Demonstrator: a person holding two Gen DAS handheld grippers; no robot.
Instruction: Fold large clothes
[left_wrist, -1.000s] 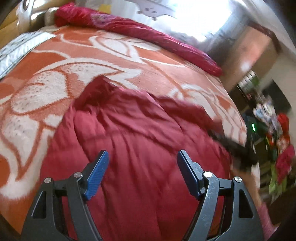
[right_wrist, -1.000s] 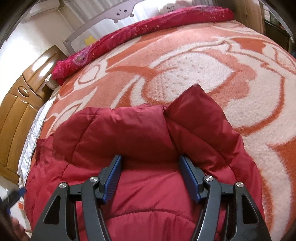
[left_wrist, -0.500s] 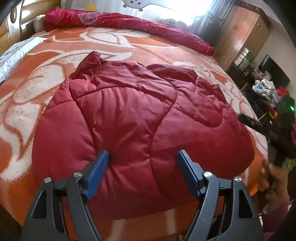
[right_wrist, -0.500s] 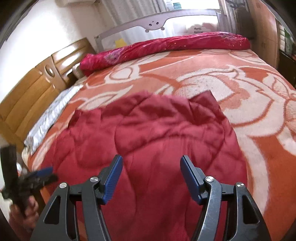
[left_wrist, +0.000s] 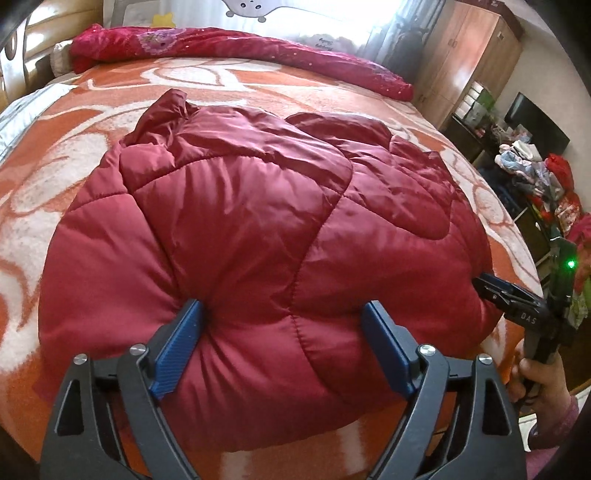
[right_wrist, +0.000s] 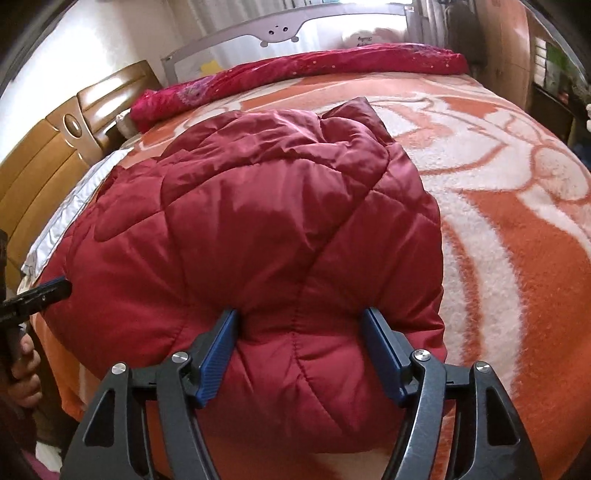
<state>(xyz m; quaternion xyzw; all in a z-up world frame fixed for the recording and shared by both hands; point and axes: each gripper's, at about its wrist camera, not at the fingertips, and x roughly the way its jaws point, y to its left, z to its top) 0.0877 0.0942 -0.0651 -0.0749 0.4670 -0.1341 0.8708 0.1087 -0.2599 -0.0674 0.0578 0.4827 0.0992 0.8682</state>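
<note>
Here, in the left wrist view, the left gripper (left_wrist: 282, 347) has its jaws spread around the near hem of the red quilted jacket (left_wrist: 258, 221), which lies bunched on the bed (left_wrist: 369, 99). The right wrist view shows the right gripper (right_wrist: 301, 354) equally spread, straddling the hem's other side; the rolled blanket (right_wrist: 314, 70) beyond obstructs nothing.

One dark red quilted jacket (left_wrist: 251, 221) lay on the bed, near its front edge. The fabric was shiny, padded and stitched into large puffed panels. It was bunched into a rounded, folded mound rather than spread flat, with wrinkles across the upper layers. One pointed corner of cloth stuck up at the far end. In the right wrist view the jacket (right_wrist: 280, 229) bulged at its near edge, where the padding was puckered.
</note>
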